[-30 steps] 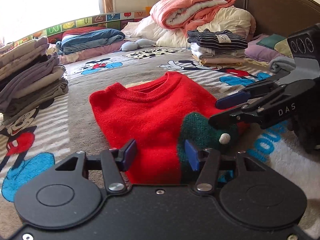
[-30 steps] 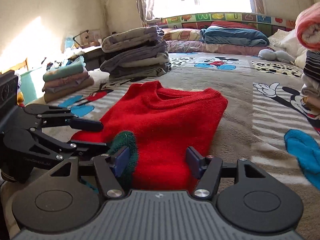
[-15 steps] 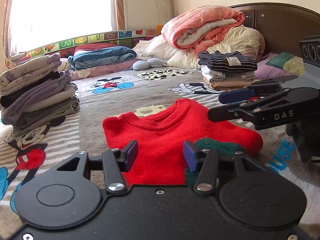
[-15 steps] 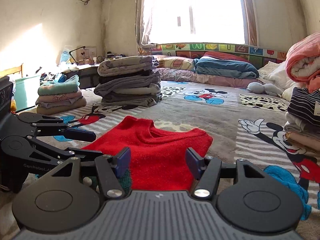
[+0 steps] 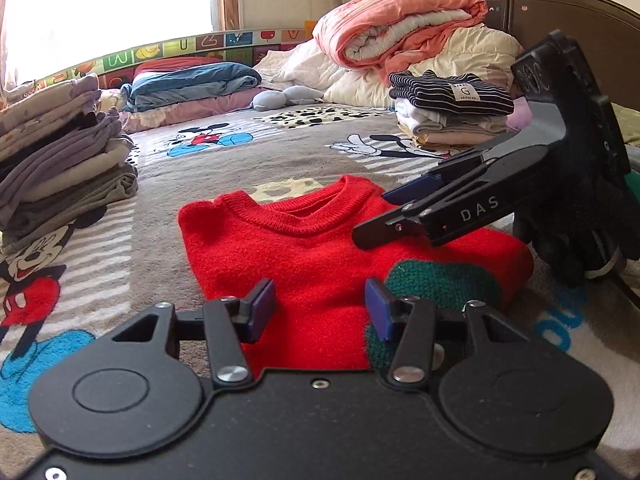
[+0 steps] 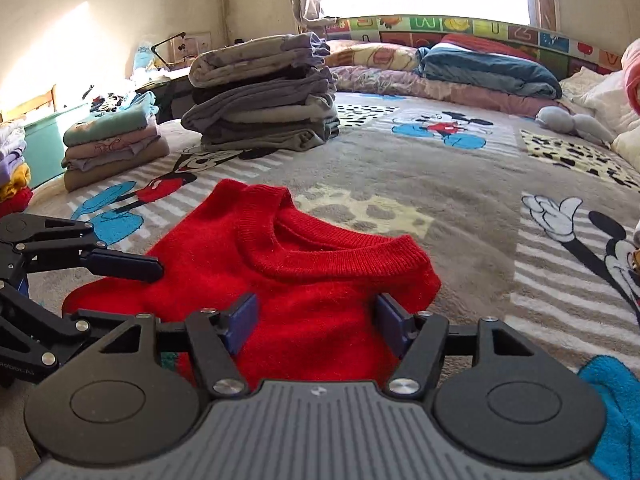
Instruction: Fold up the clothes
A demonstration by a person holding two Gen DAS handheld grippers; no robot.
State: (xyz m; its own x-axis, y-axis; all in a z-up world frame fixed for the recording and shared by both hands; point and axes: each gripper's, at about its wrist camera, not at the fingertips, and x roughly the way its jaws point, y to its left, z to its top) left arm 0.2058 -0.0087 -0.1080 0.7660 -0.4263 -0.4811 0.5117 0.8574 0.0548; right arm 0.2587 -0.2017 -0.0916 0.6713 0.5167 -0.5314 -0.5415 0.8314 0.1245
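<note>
A folded red sweater point(image 5: 320, 252) with a green patch point(image 5: 436, 284) lies flat on the cartoon-print blanket; it also shows in the right wrist view point(image 6: 304, 280). My left gripper point(image 5: 320, 310) is open and empty, just above the sweater's near edge. My right gripper point(image 6: 314, 322) is open and empty, over the sweater's near edge. In the left wrist view the right gripper point(image 5: 384, 216) reaches in from the right over the sweater. In the right wrist view the left gripper point(image 6: 116, 288) reaches in from the left.
A tall stack of folded grey clothes point(image 6: 264, 96) stands at the far left of the bed, and shows in the left wrist view point(image 5: 56, 152). A striped stack point(image 5: 448, 116), rolled quilts point(image 5: 404, 28), a smaller stack point(image 6: 112, 148), blue bedding point(image 6: 484, 68).
Both grippers have lifted and drawn back from the sweater, then come lower and closer again. The sweater lies folded and still. Both stay open.
</note>
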